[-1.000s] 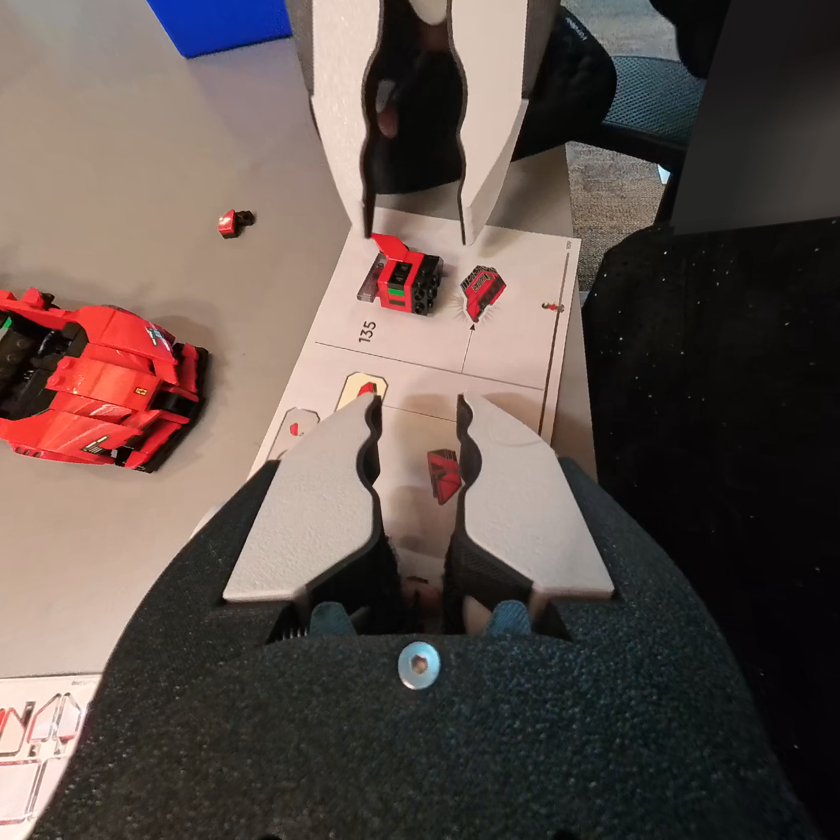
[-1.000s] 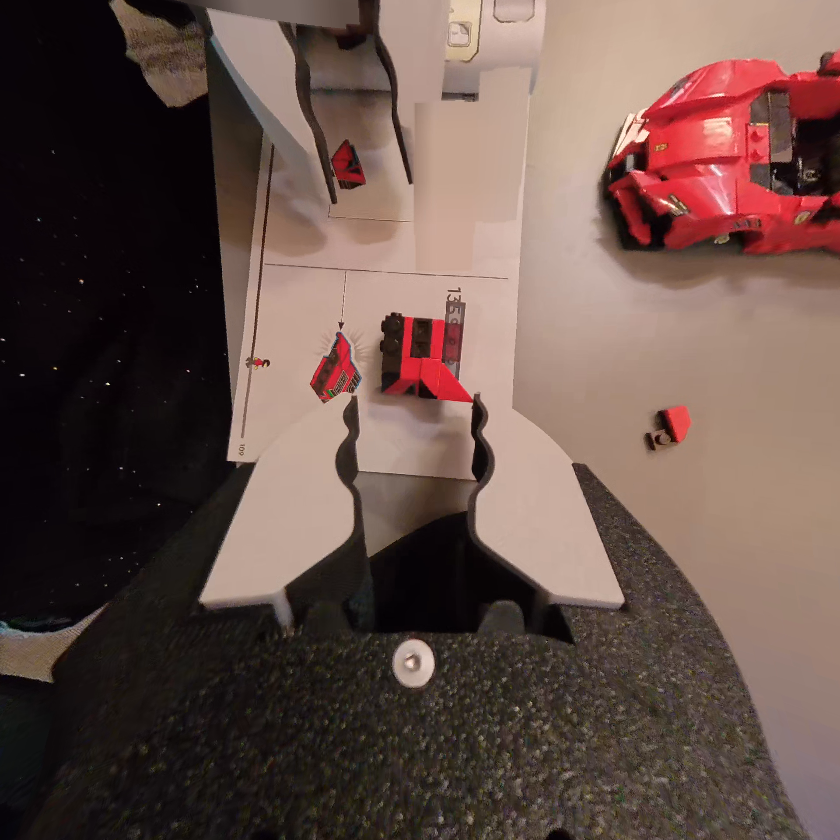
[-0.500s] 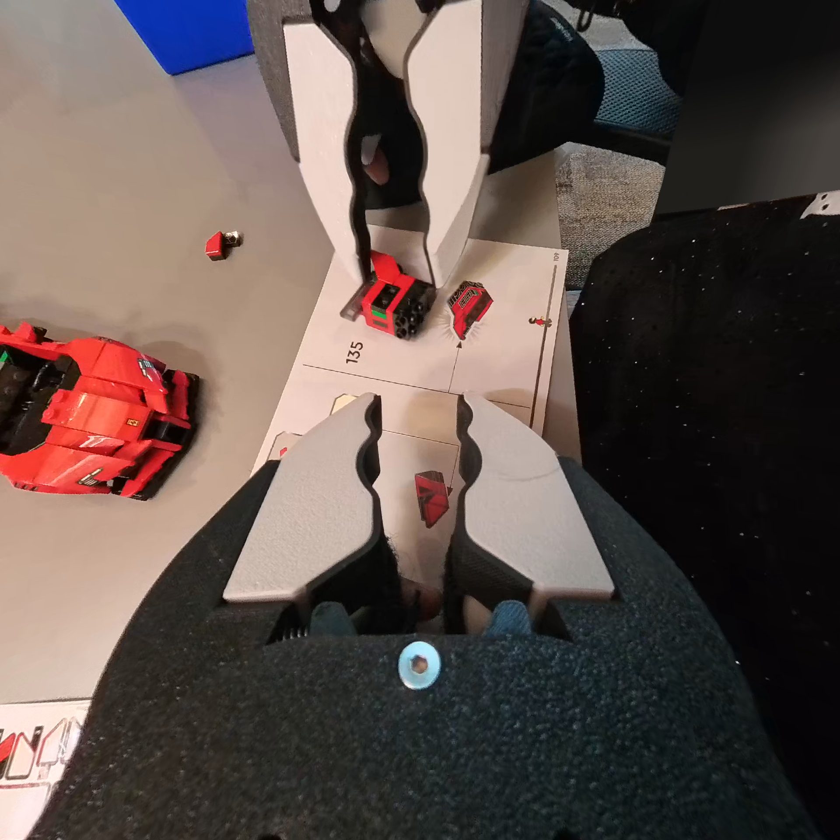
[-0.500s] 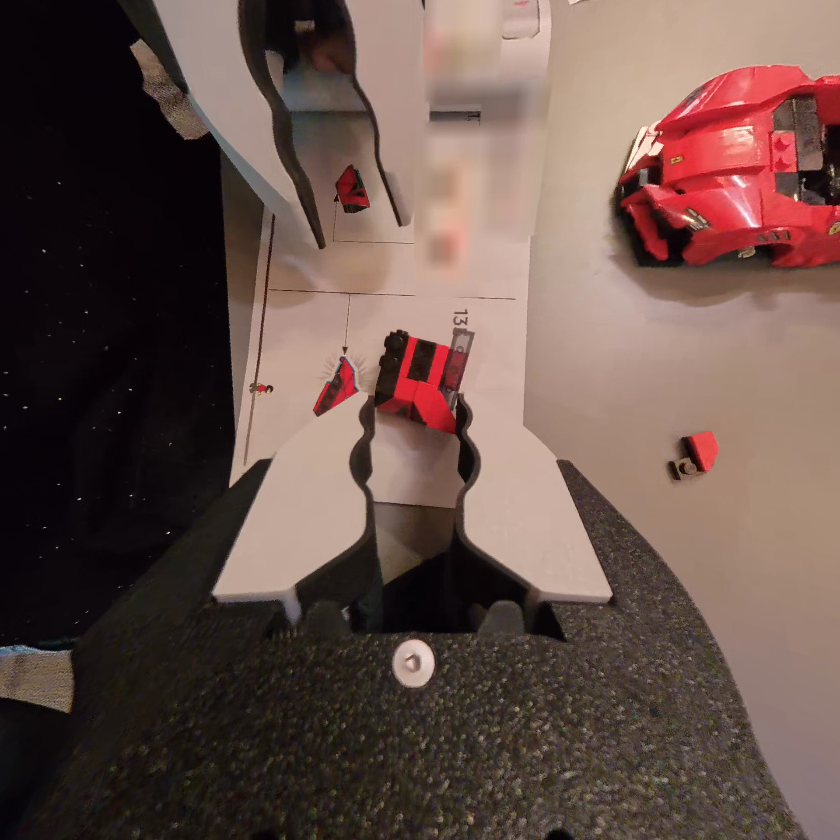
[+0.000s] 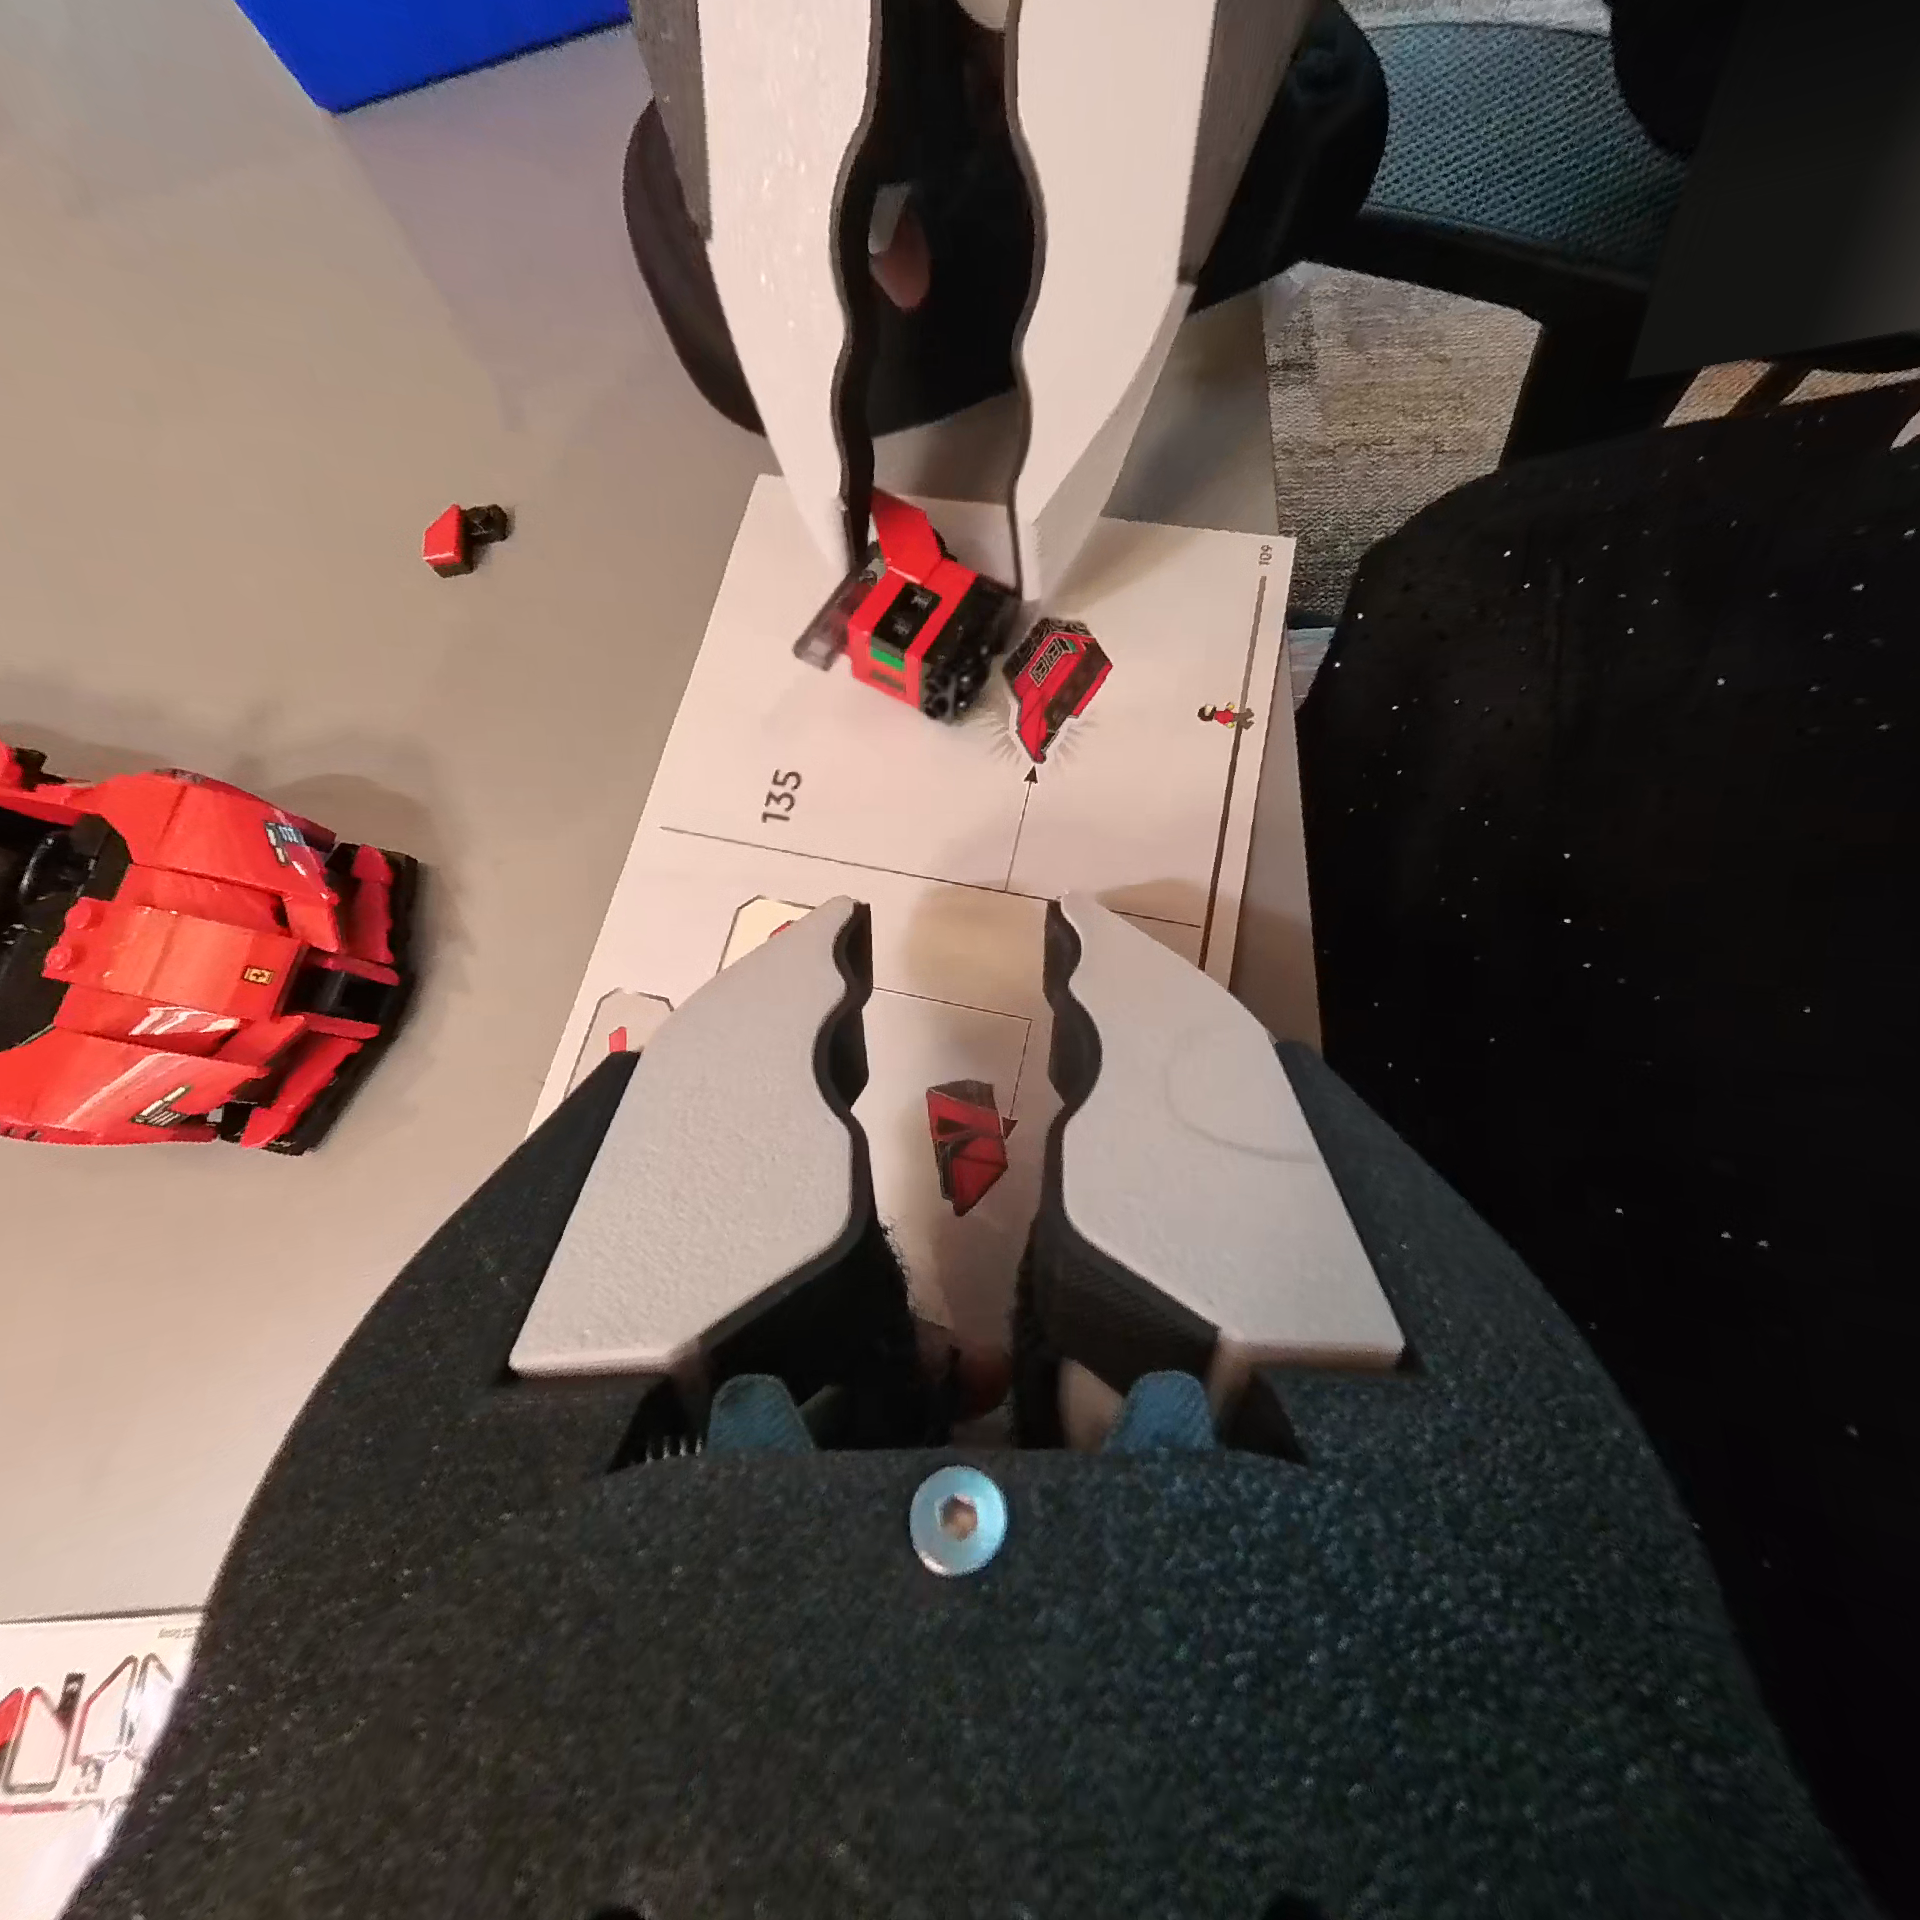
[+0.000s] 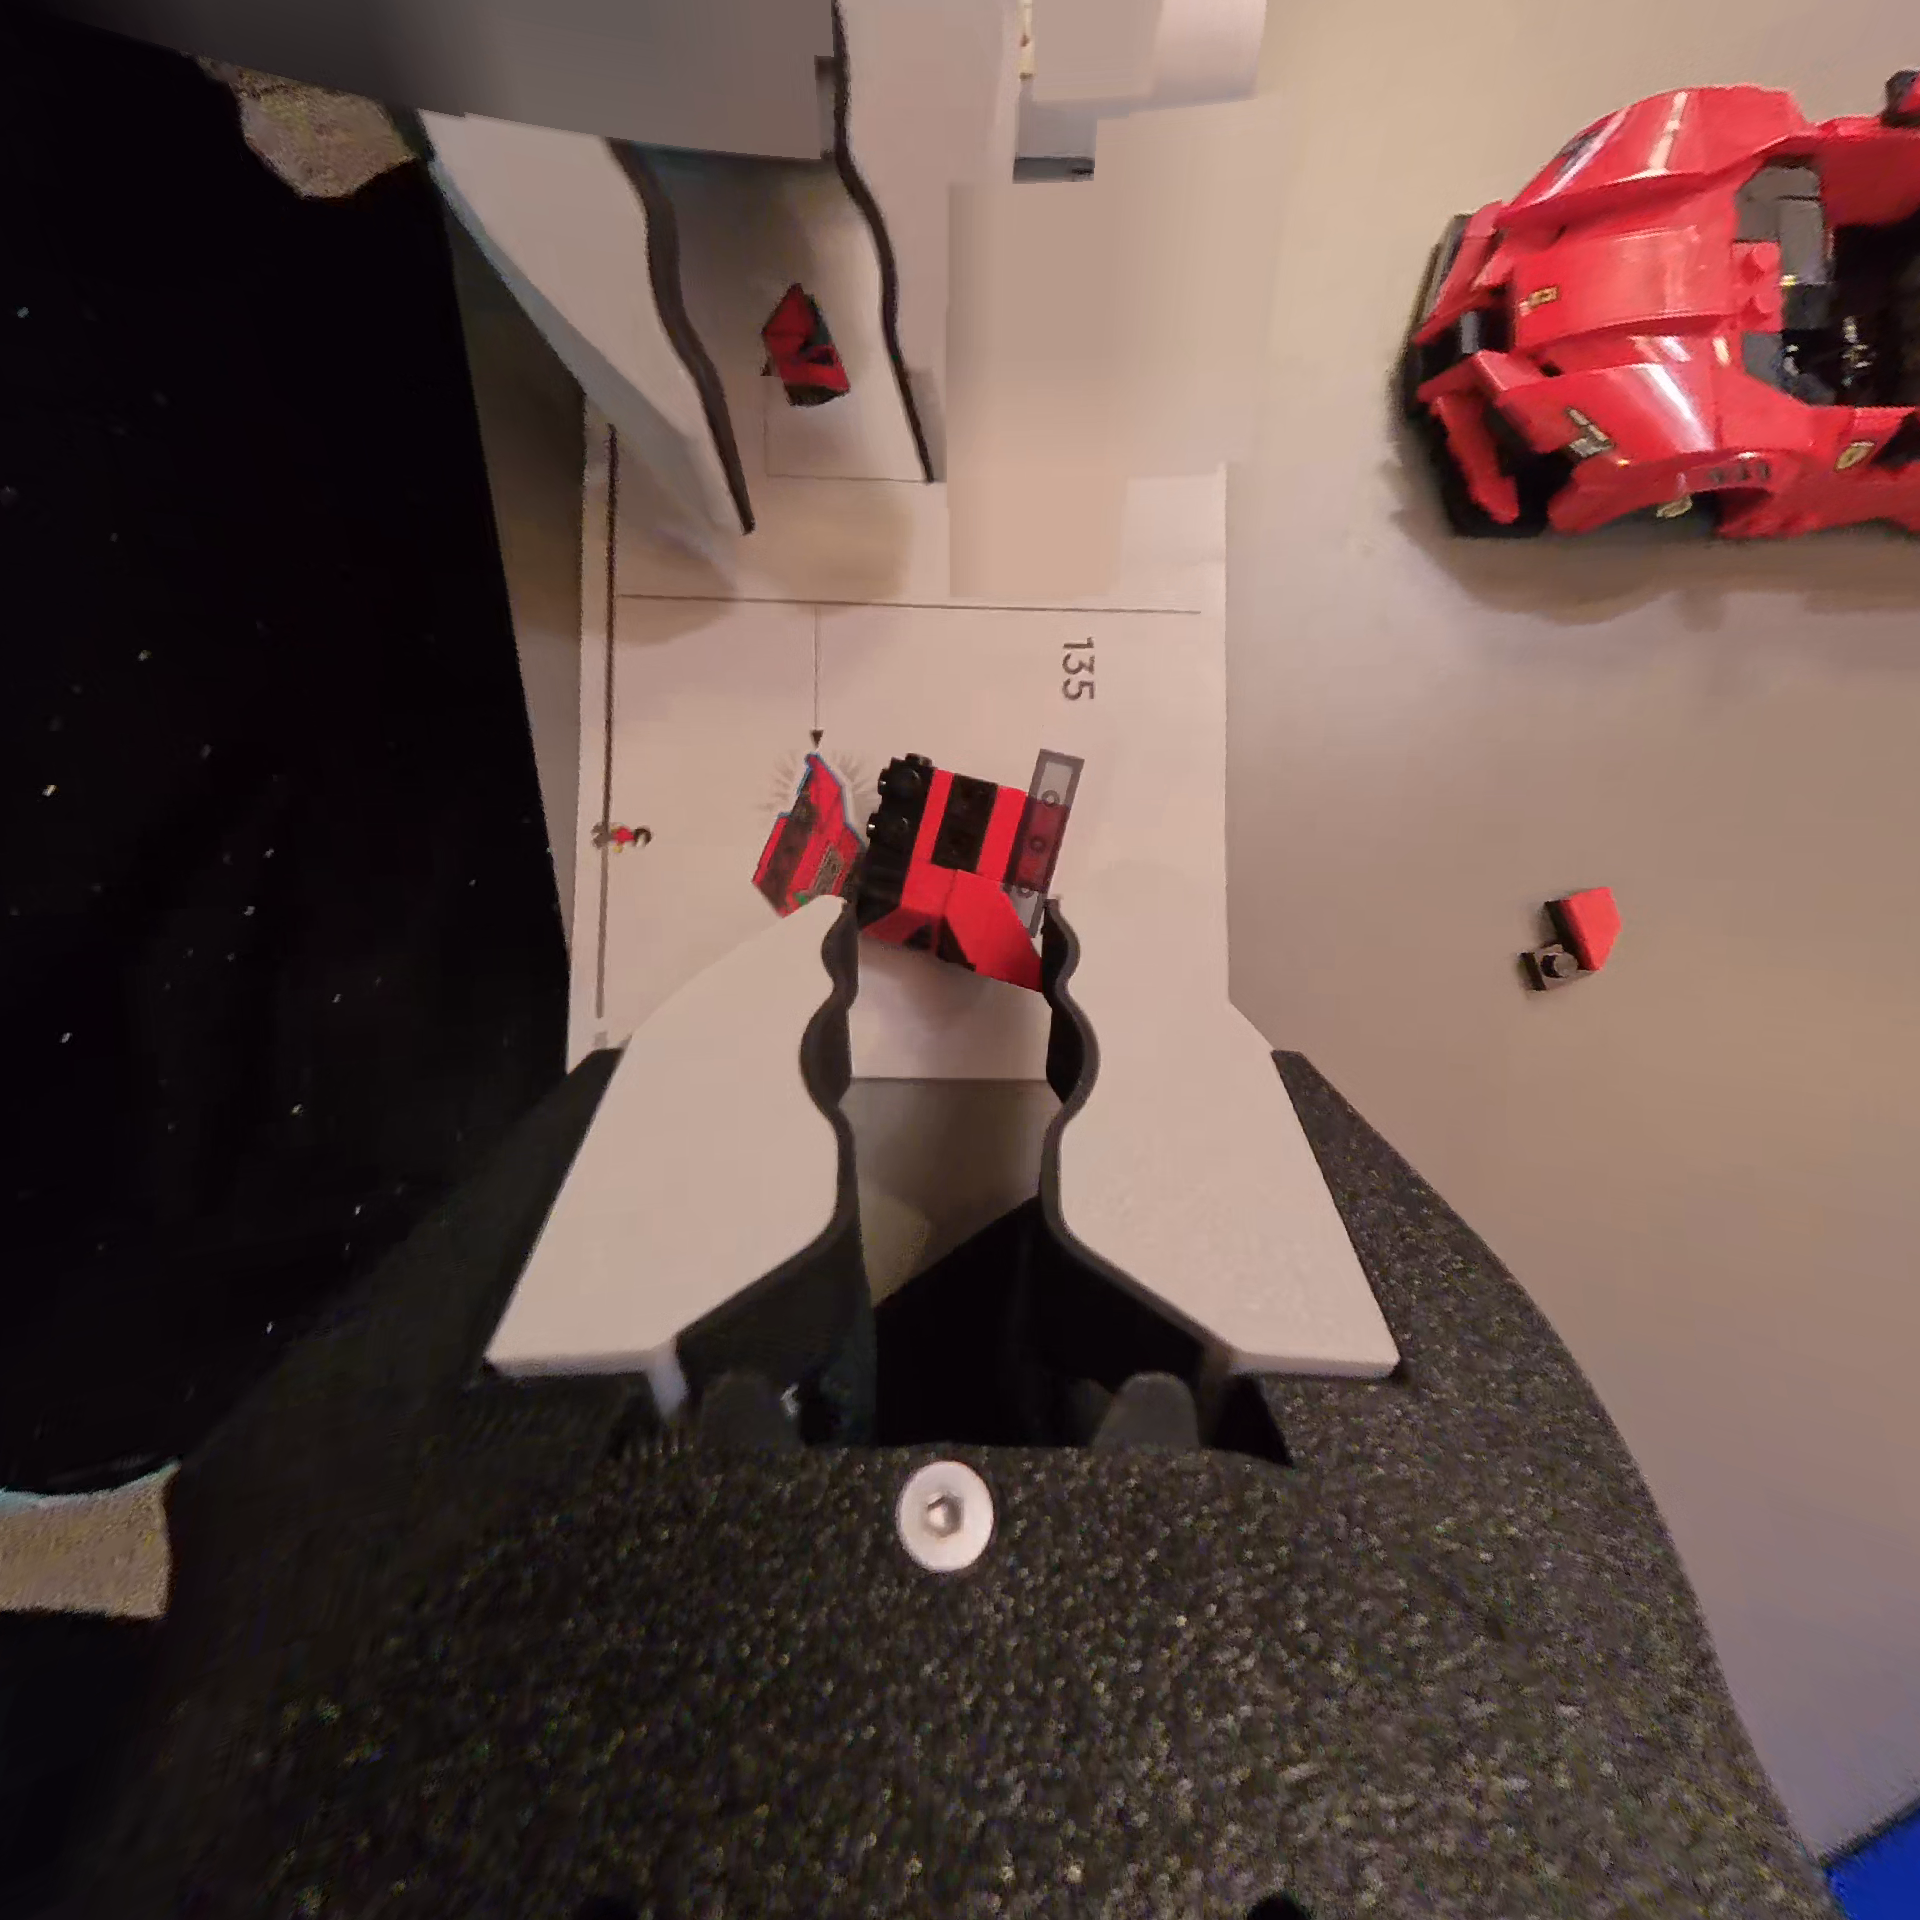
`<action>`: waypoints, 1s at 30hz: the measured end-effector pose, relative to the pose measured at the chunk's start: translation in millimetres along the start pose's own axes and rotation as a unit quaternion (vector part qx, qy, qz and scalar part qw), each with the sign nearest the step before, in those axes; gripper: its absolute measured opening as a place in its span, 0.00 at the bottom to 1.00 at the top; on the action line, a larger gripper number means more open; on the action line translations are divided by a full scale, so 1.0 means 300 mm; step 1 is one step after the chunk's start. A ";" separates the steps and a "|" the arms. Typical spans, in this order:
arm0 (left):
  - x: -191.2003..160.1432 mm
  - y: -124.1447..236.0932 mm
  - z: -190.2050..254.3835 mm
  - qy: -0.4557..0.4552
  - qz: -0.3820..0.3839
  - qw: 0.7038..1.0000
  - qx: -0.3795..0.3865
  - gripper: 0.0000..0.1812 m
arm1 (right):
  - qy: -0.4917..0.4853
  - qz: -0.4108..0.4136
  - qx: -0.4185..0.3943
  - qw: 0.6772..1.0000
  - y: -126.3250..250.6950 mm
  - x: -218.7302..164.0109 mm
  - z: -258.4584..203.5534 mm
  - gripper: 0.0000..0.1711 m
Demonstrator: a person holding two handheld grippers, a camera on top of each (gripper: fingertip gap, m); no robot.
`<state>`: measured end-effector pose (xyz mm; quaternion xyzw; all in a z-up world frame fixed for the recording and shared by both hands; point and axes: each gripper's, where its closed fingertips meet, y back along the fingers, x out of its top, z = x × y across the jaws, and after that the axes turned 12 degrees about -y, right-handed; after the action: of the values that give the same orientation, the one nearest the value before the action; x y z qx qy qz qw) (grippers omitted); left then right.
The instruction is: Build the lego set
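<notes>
The right gripper (image 6: 945,920) has its jaws part open around the near end of a small red and black sub-assembly (image 6: 961,868) that lies on the open instruction booklet (image 5: 935,821), close to the tabletop's (image 5: 260,416) edge. The tips look to be at or almost at the bricks' sides, but whether they press yet cannot be told. The left gripper (image 5: 951,925) hovers over the booklet's nearer panel, jaws apart and empty.

To do this pick-up well, the right jaws would best close squarely across the block's two flat sides and not on the sloped red piece or the clear plate sticking out at one end, which could pop off or let the block twist. A slow squeeze, then a straight lift, should keep the booklet from dragging along.

Counted: two grippers, one sub-assembly, one booklet, one nearly built red car (image 5: 177,966) well apart on the tabletop, one loose pair of small pieces, red and black (image 5: 462,535), lying beyond it, and part of one sticker sheet (image 5: 73,1714) at the left view's lower corner
</notes>
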<state>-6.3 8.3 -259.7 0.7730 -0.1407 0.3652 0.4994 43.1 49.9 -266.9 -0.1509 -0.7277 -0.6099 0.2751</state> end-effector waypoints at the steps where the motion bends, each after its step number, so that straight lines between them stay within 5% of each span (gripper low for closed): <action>1: 0.001 0.001 0.001 0.000 0.000 1.000 -0.001 0.18 | 0.007 -0.003 0.005 1.000 0.004 -0.007 -0.004 0.20; 24: -0.007 -0.014 0.014 0.000 -0.004 1.000 -0.015 0.16 | 0.061 -0.035 0.056 0.996 0.026 -0.051 -0.073 0.20; 30: 0.000 -0.018 0.016 -0.003 -0.001 1.000 -0.018 0.16 | 0.190 -0.070 0.093 0.975 -0.003 -0.018 -0.072 0.23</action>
<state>-1.1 6.7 -264.5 0.7648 -0.1481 0.3599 0.5134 51.7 29.3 -268.6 0.0458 -0.7242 -0.5749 0.3779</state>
